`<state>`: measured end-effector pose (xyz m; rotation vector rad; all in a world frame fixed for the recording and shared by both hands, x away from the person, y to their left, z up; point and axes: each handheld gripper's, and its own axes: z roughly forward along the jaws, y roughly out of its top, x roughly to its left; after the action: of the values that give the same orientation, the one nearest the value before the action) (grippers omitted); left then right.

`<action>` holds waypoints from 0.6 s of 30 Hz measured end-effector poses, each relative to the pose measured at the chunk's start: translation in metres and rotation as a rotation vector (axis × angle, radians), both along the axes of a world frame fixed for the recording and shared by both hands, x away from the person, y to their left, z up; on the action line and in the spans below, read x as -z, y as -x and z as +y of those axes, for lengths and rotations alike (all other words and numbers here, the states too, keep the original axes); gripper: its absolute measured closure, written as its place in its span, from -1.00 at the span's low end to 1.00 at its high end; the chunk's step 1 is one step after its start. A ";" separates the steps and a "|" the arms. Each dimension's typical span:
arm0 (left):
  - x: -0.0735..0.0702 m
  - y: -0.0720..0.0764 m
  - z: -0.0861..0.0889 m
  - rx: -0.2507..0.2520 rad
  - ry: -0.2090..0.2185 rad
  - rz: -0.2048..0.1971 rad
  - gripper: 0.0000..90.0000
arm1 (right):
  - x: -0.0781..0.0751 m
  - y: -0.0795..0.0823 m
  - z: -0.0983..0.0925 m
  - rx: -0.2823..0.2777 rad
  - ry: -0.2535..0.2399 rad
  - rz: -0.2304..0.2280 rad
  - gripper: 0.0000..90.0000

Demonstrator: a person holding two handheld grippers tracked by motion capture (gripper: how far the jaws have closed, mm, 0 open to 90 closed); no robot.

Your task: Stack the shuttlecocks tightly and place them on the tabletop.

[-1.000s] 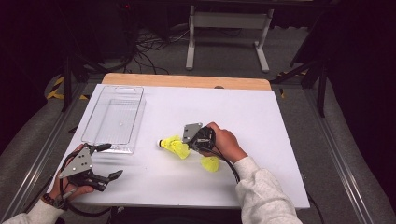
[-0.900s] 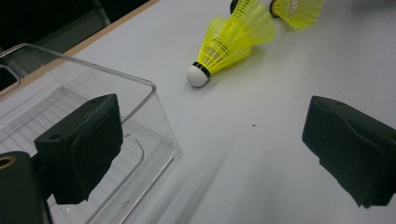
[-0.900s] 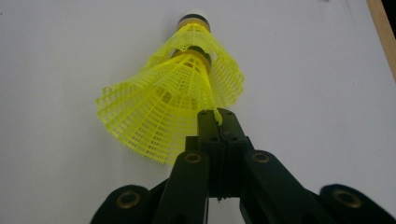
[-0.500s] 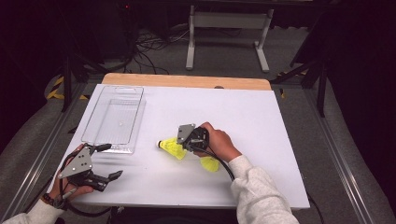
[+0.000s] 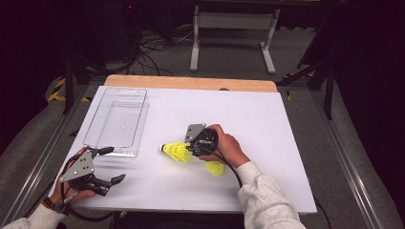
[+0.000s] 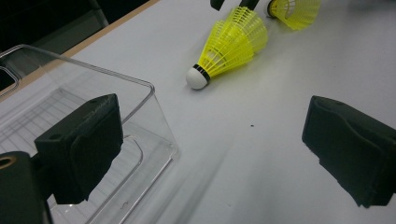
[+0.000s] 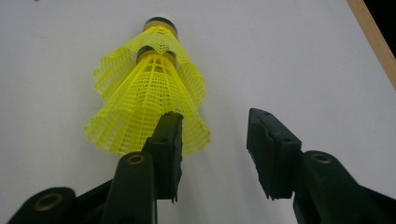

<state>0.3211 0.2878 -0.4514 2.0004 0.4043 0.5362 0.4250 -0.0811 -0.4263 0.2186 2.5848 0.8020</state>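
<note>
L gripper (image 5: 102,167) near table edge, jaws wide, nothing between. R gripper (image 7: 212,149) has just been opening; jaws partly apart, left one touching the skirt of stacked yellow shuttlecocks (image 5: 175,151) lying mid-table. Risk: pulling back could snag the mesh and drag or split the stack. Single shuttlecock (image 5: 215,168) lies beside R hand. Farther left, clear bin (image 5: 116,121) looks empty.

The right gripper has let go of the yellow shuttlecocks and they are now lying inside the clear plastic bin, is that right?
Not quite. The yellow shuttlecocks lie on the white table, beside the clear plastic bin, not in it, as the high view shows. The right gripper, just opening, has let go.
</note>
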 end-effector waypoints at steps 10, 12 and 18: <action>0.000 0.000 0.001 0.002 -0.003 0.002 -0.87 | -0.013 0.027 -0.021 -0.016 -0.052 0.097 0.84; 0.000 0.000 0.001 -0.002 -0.001 0.003 -0.86 | -0.012 0.035 -0.017 -0.021 -0.020 0.123 0.81; 0.000 0.000 0.000 0.005 -0.004 0.002 -0.86 | -0.006 0.038 0.000 -0.009 0.017 0.182 0.47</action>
<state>0.3208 0.2882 -0.4510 2.0051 0.3998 0.5328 0.3871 -0.0815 -0.4207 0.2870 2.7632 0.7967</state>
